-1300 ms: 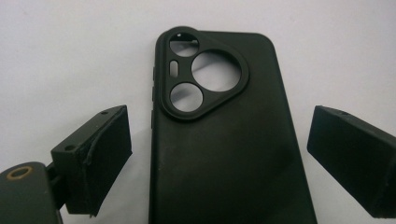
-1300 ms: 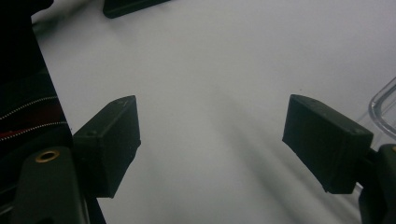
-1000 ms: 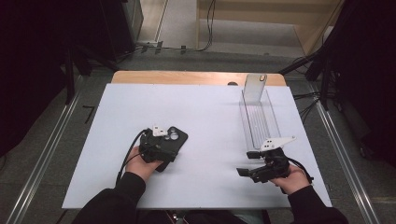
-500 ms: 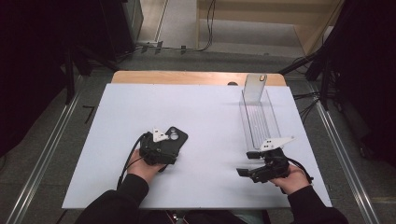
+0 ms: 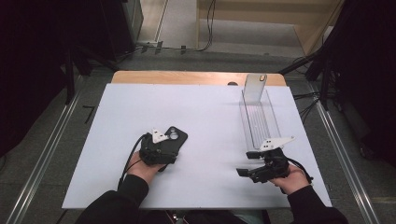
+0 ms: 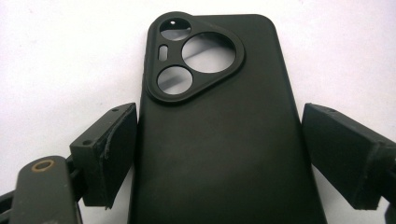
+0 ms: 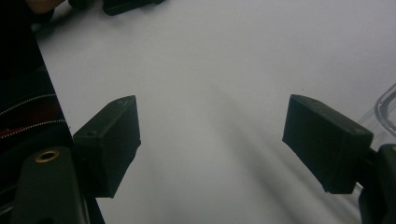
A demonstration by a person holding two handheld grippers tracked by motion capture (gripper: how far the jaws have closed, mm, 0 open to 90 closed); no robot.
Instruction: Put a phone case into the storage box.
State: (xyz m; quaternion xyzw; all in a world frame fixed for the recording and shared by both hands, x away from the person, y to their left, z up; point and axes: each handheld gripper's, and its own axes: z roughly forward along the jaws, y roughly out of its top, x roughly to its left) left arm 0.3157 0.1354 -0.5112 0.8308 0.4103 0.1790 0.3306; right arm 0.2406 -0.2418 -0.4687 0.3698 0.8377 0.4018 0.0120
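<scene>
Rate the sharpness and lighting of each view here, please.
High view: bright white table, dark surroundings, slightly soft. Left gripper view: matte black phone case with camera cutouts sharp, evenly lit. Right gripper view: dimmer, right gripper pads soft-edged, blurred streaky shadows on the table.

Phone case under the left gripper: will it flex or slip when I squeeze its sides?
The phone case looks empty, since the table shows through its camera holes, so it is probably light and may bow under a side squeeze. Its matte surface should grip fairly well. Lying flat, it seems unlikely to tip. The left gripper straddles it, jaws just closing.
</scene>
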